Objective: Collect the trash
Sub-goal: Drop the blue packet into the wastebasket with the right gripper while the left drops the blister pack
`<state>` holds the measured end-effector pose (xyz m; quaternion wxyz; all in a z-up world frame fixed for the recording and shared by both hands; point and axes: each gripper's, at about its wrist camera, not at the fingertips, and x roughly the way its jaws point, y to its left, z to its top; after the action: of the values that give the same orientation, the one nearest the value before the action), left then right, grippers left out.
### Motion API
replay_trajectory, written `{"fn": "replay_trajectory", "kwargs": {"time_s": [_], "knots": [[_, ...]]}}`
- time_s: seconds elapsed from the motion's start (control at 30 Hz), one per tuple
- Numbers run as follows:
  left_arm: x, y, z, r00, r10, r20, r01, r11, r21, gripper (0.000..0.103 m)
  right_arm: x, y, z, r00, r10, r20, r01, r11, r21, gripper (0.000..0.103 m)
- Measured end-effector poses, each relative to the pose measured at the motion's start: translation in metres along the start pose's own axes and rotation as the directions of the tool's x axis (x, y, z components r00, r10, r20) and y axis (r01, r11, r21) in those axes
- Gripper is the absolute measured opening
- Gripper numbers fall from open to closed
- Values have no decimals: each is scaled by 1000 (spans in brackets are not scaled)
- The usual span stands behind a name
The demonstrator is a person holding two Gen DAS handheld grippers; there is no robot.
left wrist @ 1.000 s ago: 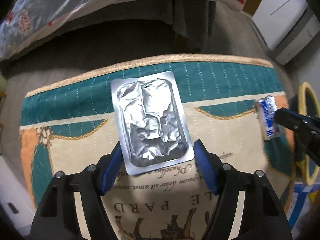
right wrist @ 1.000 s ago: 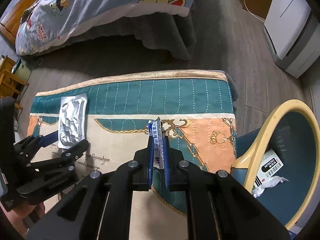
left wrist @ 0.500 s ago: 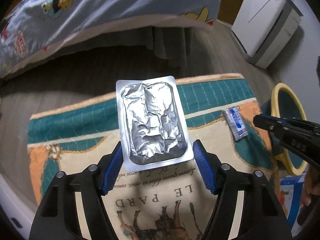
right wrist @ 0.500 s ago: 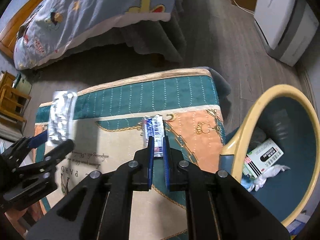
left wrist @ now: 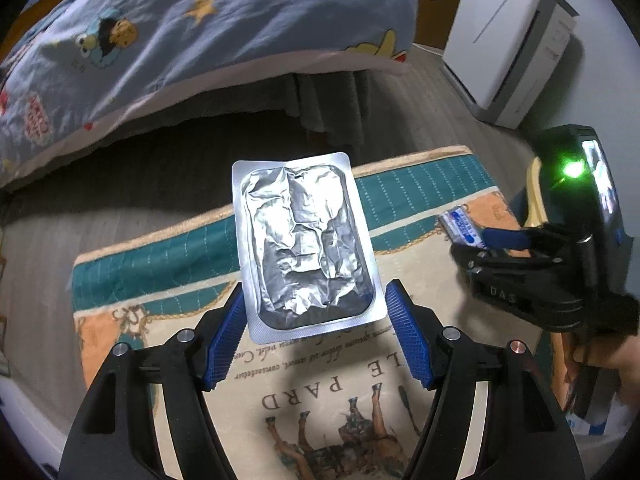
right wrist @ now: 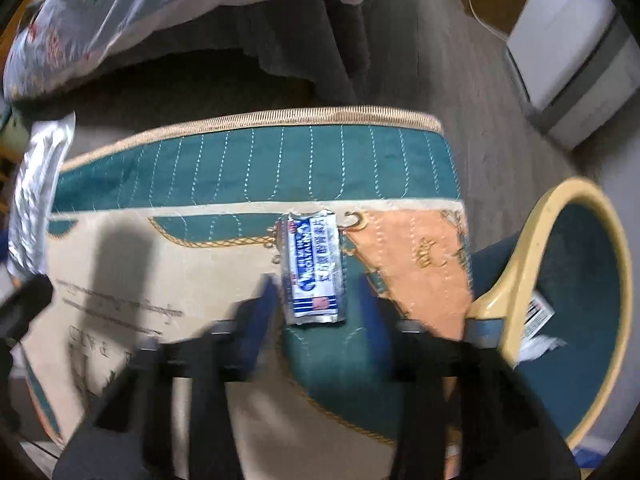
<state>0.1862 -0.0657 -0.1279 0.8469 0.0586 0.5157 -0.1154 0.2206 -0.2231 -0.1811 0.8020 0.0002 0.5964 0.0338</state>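
My left gripper (left wrist: 316, 320) is shut on a silver foil blister pack (left wrist: 302, 244) and holds it by its near edge above the rug; the pack also shows at the left edge of the right wrist view (right wrist: 38, 196). A small blue-and-white wrapper (right wrist: 314, 268) hangs between the blue pads of my right gripper (right wrist: 316, 312), whose jaws stand wide apart in a blurred frame; I cannot tell whether a pad still touches it. In the left wrist view the wrapper (left wrist: 462, 230) sits at the right gripper's tips. A bin with a yellow rim (right wrist: 516, 268) stands at the right.
A teal, cream and orange rug (left wrist: 160, 268) covers the floor. A bed with a cartoon duvet (left wrist: 180, 32) lies beyond it. A white appliance (left wrist: 508, 40) stands at the back right. The bin holds a white box (right wrist: 538, 316) and crumpled paper.
Both grippers have risen from the rug with their items. The right gripper's jaws have spread from tightly shut to wide apart, and the wrapper has turned flat. The left grip is unchanged.
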Motion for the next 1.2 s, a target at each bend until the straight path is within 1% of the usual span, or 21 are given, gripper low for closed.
{"fn": "replay_trajectory", "kwargs": {"time_s": [0.07, 0.2, 0.33, 0.43, 0.5, 0.6, 0.7, 0.77, 0.83, 0.93, 1.03, 1.1, 1.2], "knots": [[-4, -2, 0, 1000, -2, 12, 2, 1000, 9, 70, -4, -8, -1, 999, 48, 1, -48, 998, 46, 29], [-11, -11, 2, 999, -8, 36, 6, 999, 34, 70, -17, -22, -6, 997, 79, 24, -80, 994, 73, 28], [-17, -30, 6, 998, -23, 67, 17, 997, 77, 70, -46, -43, -8, 988, 126, 87, -136, 984, 119, 28], [-23, -51, 8, 995, -38, 95, 26, 992, 125, 70, -70, -58, -12, 981, 135, 137, -153, 979, 136, 28], [-26, -64, 10, 993, -50, 107, 34, 989, 145, 70, -83, -71, -15, 978, 127, 164, -152, 977, 152, 28], [-30, -84, 12, 989, -86, 118, 65, 984, 168, 70, -104, -97, -27, 974, 106, 202, -146, 970, 195, 29], [-33, -107, 15, 984, -126, 129, 101, 977, 189, 70, -115, -122, -37, 970, 85, 229, -142, 960, 242, 29], [-34, -123, 16, 979, -156, 133, 128, 971, 202, 70, -120, -143, -49, 968, 57, 243, -127, 951, 281, 29], [-35, -147, 18, 974, -182, 135, 147, 962, 230, 70, -122, -165, -60, 971, 23, 238, -102, 940, 325, 29], [-31, -178, 17, 970, -207, 128, 164, 945, 283, 70, -121, -194, -72, 974, 2, 227, -89, 924, 373, 29], [-22, -207, 12, 967, -235, 96, 194, 927, 322, 70, -115, -213, -84, 980, -35, 196, -46, 918, 394, 29], [-12, -223, 8, 968, -241, 63, 206, 915, 346, 70, -108, -223, -91, 985, -48, 167, -24, 916, 401, 29], [0, -243, 1, 972, -233, 36, 202, 902, 381, 70, -100, -234, -98, 989, -55, 135, -6, 910, 415, 29]]}}
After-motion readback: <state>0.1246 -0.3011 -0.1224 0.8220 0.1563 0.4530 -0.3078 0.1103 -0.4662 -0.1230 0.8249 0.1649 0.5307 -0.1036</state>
